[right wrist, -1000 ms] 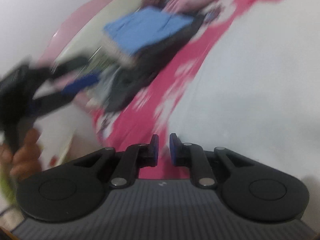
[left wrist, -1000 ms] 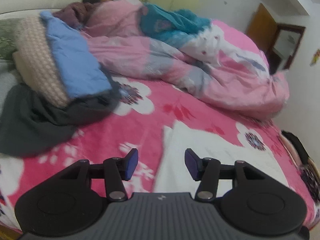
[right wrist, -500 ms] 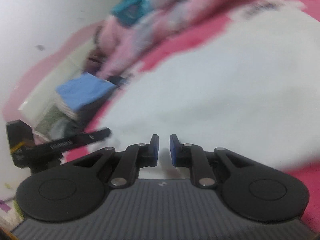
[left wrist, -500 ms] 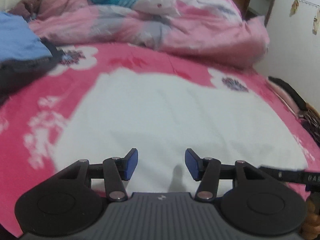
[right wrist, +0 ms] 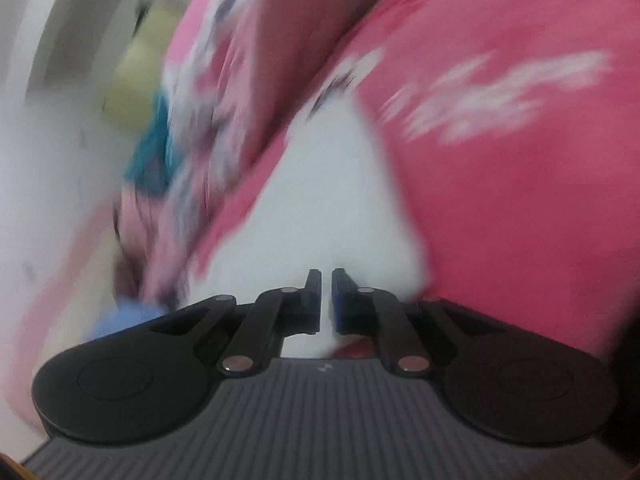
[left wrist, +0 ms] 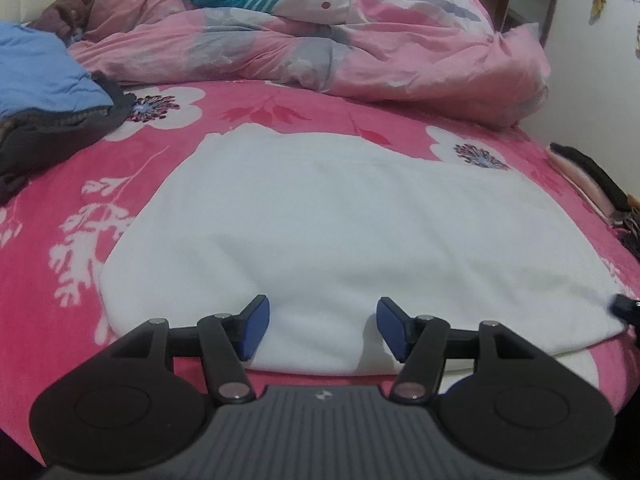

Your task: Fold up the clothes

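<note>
A white garment (left wrist: 340, 232) lies spread flat on a bed (left wrist: 280, 108) covered with a pink flowered blanket, its long axis running from our left to our right. Its near hem sits directly ahead of our left gripper (left wrist: 322, 326), whose jaws stand wide apart just over that hem, empty, with white cloth showing between them. Our right gripper (right wrist: 326, 300) is at the cloth's right-hand near corner; its jaws are drawn to a narrow slit with white cloth (right wrist: 340, 200) right at the tips, though the blurred view does not let us tell whether they pinch it. In the left view the tip of that right gripper (left wrist: 626, 306) shows at the corner. So the left gripper is nearer the middle of the hem, the right nearer the corner. A folded blue piece (left wrist: 40, 72) on dark clothing (left wrist: 60, 128) lies well apart at far left, and a rumpled pink quilt (left wrist: 360, 48) lies beyond. Compared with half a second ago, the left view has backed off a little, showing more blanket around the garment, and the right view has swung sharply, from the broad white surface to one corner.
</note>
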`<state>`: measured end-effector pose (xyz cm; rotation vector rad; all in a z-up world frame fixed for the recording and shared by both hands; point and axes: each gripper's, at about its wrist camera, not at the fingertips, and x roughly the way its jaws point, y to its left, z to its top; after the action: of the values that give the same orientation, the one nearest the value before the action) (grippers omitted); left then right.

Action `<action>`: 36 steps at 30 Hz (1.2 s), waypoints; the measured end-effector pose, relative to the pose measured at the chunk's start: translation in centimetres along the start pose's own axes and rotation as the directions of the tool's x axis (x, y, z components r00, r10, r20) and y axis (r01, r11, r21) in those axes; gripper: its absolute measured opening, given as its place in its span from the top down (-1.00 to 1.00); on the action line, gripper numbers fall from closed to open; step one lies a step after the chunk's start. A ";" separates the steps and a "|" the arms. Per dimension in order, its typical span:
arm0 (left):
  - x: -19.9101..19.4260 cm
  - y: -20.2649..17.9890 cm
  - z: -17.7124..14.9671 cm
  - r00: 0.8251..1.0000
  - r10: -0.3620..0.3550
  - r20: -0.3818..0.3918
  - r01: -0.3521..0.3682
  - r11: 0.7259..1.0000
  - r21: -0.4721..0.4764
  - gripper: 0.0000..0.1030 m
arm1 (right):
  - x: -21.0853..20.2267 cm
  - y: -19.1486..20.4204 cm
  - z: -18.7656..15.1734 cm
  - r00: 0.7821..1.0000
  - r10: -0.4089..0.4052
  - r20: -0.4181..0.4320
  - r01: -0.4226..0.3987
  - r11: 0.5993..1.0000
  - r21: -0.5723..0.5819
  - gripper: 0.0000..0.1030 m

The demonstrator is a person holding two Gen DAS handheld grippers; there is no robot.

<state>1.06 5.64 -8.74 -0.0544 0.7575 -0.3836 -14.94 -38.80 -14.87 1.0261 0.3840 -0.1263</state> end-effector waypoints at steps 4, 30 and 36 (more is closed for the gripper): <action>0.0 0.3 0.2 1.000 -0.006 -0.006 0.006 1.000 -0.021 -0.20 | -2.1 -0.6 1.2 0.993 -0.046 0.110 0.045 0.999 0.019 0.79; 0.6 0.2 5.8 0.998 0.044 0.051 -0.047 0.996 0.070 -0.64 | 3.6 10.6 -0.7 0.992 -0.122 0.017 0.114 0.865 -0.489 0.38; 3.8 0.3 6.2 0.994 0.101 -0.048 -0.099 0.994 0.050 -0.64 | 6.8 14.3 -2.8 0.984 -0.176 0.012 0.140 0.738 -0.660 0.19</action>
<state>7.91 4.01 -6.80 0.0384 0.7971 -0.3082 -5.38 -28.55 -7.08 0.2849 0.5163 -0.1049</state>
